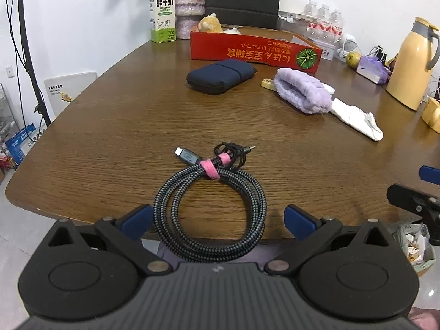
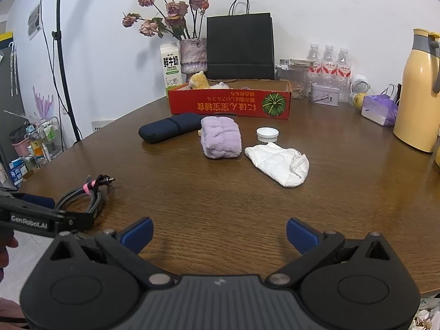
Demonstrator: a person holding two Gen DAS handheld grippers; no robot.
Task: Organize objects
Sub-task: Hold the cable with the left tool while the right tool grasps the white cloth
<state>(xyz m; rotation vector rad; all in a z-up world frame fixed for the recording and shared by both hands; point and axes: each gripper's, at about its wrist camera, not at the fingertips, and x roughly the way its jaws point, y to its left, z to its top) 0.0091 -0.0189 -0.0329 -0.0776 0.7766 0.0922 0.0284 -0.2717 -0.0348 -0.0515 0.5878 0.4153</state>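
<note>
the left gripper is wide open and empty around the cable, which looks light and bendy, so grab by the pink tie; right gripper is open, empty too.

The coiled cable has a black-and-grey braided weave, bound by a pink strap. The pouch is navy, the towel lilac, the box red, the desk brown wood-grained, the jug yellow.
</note>
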